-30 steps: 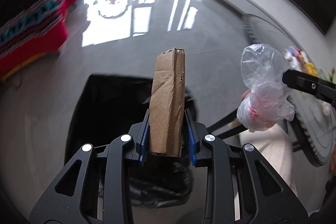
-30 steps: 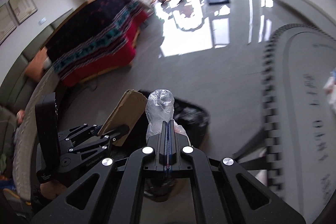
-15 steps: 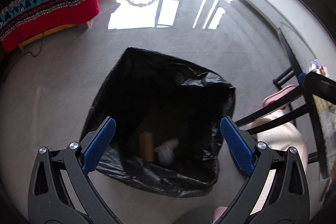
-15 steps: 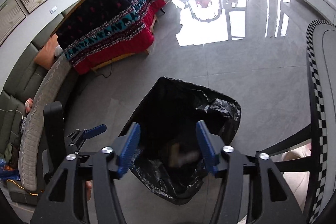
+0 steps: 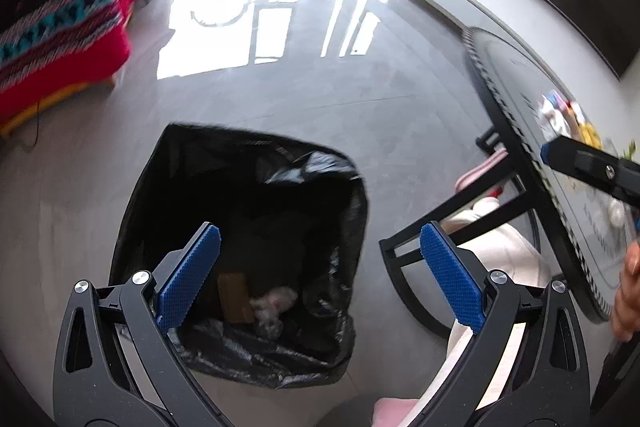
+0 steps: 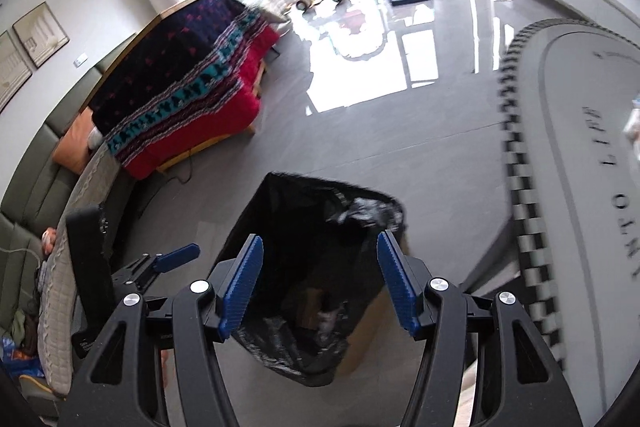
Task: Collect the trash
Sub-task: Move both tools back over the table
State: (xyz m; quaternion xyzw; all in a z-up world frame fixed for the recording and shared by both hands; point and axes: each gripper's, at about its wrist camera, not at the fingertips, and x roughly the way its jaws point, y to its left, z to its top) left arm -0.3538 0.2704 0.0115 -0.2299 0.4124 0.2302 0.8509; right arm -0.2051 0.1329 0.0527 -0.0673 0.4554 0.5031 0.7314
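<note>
A black trash bag (image 5: 192, 195) stands open on the grey floor, also in the right wrist view (image 6: 304, 211). Inside it lie a brown cardboard piece (image 5: 235, 298) and a crumpled clear plastic bag (image 5: 274, 305). My left gripper (image 5: 318, 281) is open and empty above the bag's right side. My right gripper (image 6: 320, 283) is open and empty above the bag. The right gripper's finger (image 5: 592, 163) shows at the right in the left wrist view. The left gripper (image 6: 164, 267) shows at the lower left in the right wrist view.
A round grey table with a checkered edge (image 6: 532, 187) stands to the right, with small items (image 5: 560, 115) on it. Black chair legs (image 5: 452, 227) are beside the bag. A table with a red and dark patterned cloth (image 6: 188, 91) and a sofa (image 6: 36, 187) stand at the left.
Both grippers opened and dropped the cardboard and the plastic bag into the trash bag. Since then both views have lifted and shifted slightly; the trash lies in the bag.
</note>
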